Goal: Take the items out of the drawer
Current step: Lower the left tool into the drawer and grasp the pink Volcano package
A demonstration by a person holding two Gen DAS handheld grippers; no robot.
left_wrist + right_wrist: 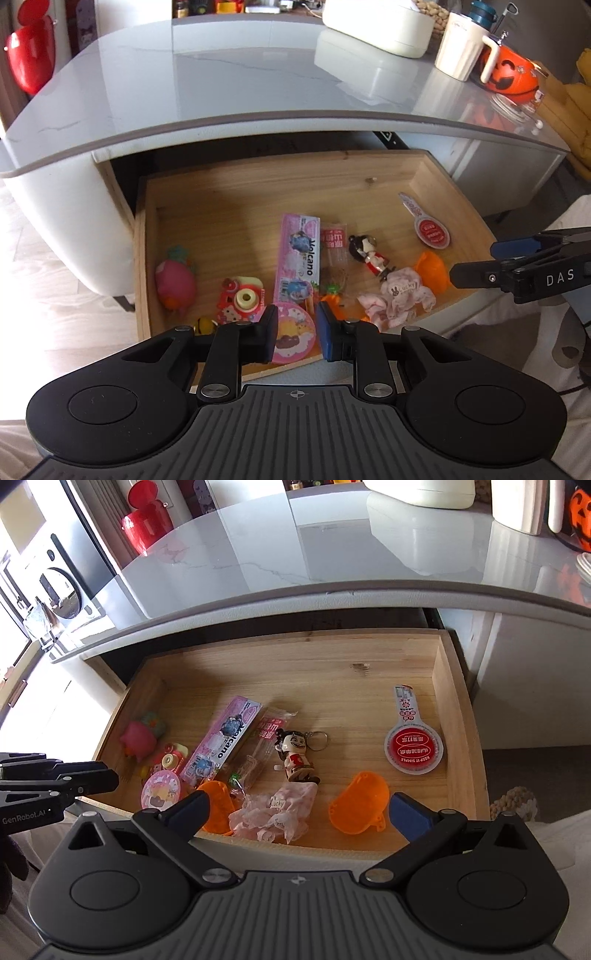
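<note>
Looking along the left gripper point(297, 332), its fingers stand slightly apart, holding nothing, above the near edge of the open wooden drawer point(258, 177); a round pink disc point(295, 338) shows between them.

From the right wrist, the right gripper point(299, 806) has fingers spread wide; a pink cloth bundle point(273, 810) and an orange shell point(360, 803) lie between them, a keychain figure point(297, 757) just beyond.

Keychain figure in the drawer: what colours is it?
Keychain figure: black hair, white face, red-and-white body. Clearest in the right wrist view.
</note>
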